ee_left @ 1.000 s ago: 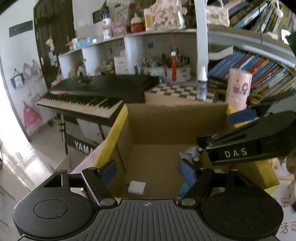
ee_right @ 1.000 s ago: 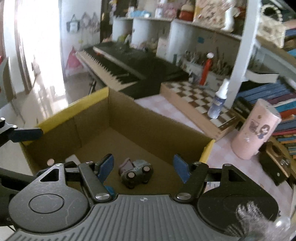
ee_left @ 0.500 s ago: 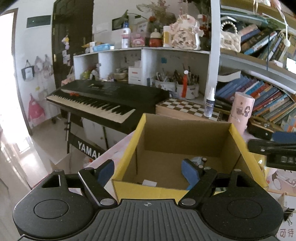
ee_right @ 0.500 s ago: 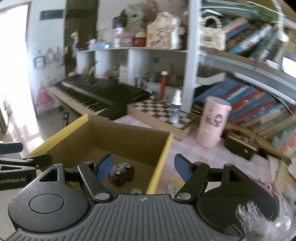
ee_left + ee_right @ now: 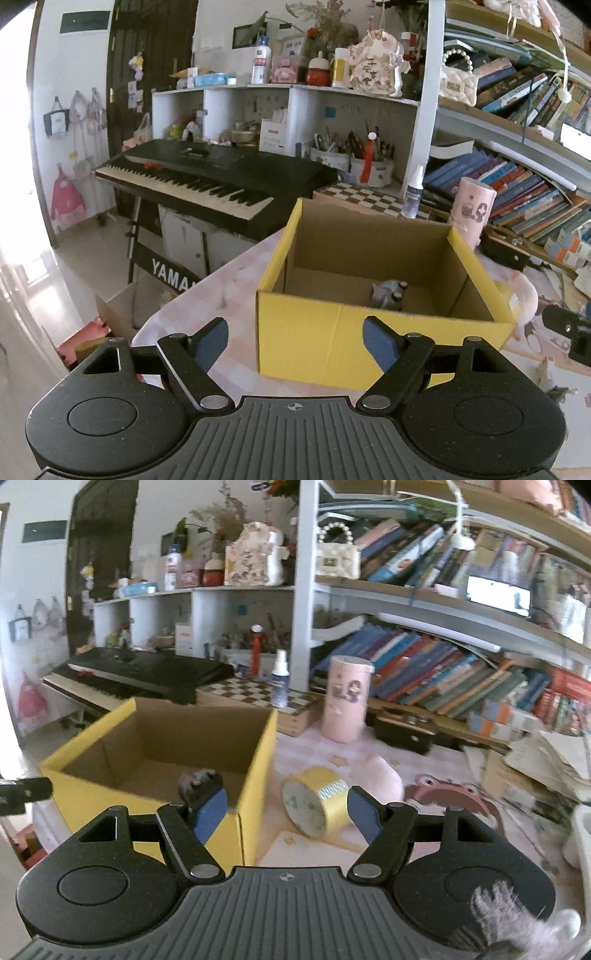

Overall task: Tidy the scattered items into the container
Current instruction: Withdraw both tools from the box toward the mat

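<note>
A yellow cardboard box [image 5: 332, 336] [image 5: 255, 775] stands open on the pink table, with a small grey toy car [image 5: 388, 293] [image 5: 197, 781] on its floor. My left gripper [image 5: 295, 341] is open and empty, just in front of the box's near wall. My right gripper [image 5: 286, 810] is open and empty too, at the box's right corner. Ahead of it a yellow tape roll [image 5: 314, 805] lies on its side on the table. Behind the roll sit a pink plush piece [image 5: 380, 779] and a red-brown frog-shaped item [image 5: 454, 799].
A pink cylinder tin [image 5: 347, 699], a spray bottle [image 5: 279, 683] on a checkered board [image 5: 255, 696] and a black case [image 5: 402, 731] stand behind the box. A black keyboard [image 5: 207, 181] is at the left, bookshelves at the back right. Stacked papers [image 5: 546, 760] lie at the right.
Both grippers have drawn back out of the box, which now sits ahead of them. The right gripper swung to the right, so the tape roll and plush piece came into its view.
</note>
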`<action>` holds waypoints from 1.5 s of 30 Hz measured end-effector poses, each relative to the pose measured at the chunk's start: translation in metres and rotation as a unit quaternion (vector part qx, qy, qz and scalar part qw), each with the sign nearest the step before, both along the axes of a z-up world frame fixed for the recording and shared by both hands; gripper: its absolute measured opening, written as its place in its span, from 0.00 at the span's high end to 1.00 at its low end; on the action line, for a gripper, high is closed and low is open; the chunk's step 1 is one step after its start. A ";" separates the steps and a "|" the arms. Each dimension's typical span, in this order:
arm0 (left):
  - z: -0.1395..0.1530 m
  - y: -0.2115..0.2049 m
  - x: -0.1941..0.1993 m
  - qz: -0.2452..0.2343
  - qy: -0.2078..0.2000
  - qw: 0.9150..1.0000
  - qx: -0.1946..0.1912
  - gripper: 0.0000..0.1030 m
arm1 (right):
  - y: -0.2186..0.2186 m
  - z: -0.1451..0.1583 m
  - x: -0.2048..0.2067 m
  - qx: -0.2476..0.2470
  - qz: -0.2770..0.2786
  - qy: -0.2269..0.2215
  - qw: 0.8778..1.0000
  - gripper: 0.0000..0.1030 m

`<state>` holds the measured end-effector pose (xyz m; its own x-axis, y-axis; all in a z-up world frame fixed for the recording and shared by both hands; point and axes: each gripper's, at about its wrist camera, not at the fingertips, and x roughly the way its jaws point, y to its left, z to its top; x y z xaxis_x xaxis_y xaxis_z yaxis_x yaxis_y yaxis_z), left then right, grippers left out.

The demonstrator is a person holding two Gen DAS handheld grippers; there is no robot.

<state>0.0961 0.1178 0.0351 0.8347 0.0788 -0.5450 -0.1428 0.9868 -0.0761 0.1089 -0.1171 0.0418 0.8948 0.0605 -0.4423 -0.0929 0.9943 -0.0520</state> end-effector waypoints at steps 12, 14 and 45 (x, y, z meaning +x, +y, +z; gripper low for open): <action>-0.012 -0.010 -0.034 -0.026 0.019 0.999 0.010 0.20 | 0.007 -0.027 -0.060 -0.009 -0.020 0.049 0.999 0.30; -0.014 -0.014 -0.039 -0.034 0.021 0.999 0.015 0.16 | 0.009 -0.031 -0.069 -0.009 -0.018 0.056 0.998 0.30; -0.043 -0.081 -0.064 -0.191 0.084 0.976 0.064 0.10 | -0.026 -0.059 -0.124 0.014 -0.110 0.143 0.983 0.26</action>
<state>0.0325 0.0372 -0.0084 0.7161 -0.1440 -0.6830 0.2366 0.9706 0.0433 -0.0147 -0.1432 -0.0173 0.7265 -0.1046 -0.6792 0.1181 0.9927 -0.0265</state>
